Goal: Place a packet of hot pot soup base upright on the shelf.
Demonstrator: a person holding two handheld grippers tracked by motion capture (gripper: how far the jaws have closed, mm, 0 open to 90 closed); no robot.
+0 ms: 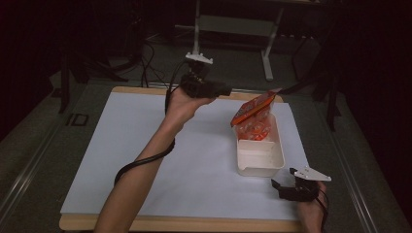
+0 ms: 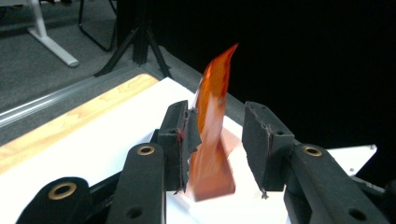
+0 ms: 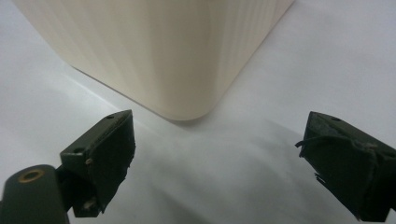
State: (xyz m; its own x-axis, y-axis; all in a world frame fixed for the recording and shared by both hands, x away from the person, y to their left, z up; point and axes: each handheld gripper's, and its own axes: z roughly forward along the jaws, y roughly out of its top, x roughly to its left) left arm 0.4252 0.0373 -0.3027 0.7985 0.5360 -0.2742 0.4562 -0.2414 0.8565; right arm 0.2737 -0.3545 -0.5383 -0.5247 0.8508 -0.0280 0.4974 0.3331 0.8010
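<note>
The white table sheet [image 1: 184, 160] carries a cream plastic bin [image 1: 260, 158] at its right side. An orange snack packet [image 1: 255, 114] stands tilted in the bin's far end, its top leaning over the far rim. The packet could tip out onto the sheet, since nothing props it.

The left gripper [image 1: 221, 90] is raised at the far edge, left of the packet. In the left gripper view its jaws stand wide, with the packet seen between them and no pad pressing it.

The right gripper [image 1: 284, 187] rests wide apart and empty just near the bin's near right corner, where it could nudge the bin.
</note>
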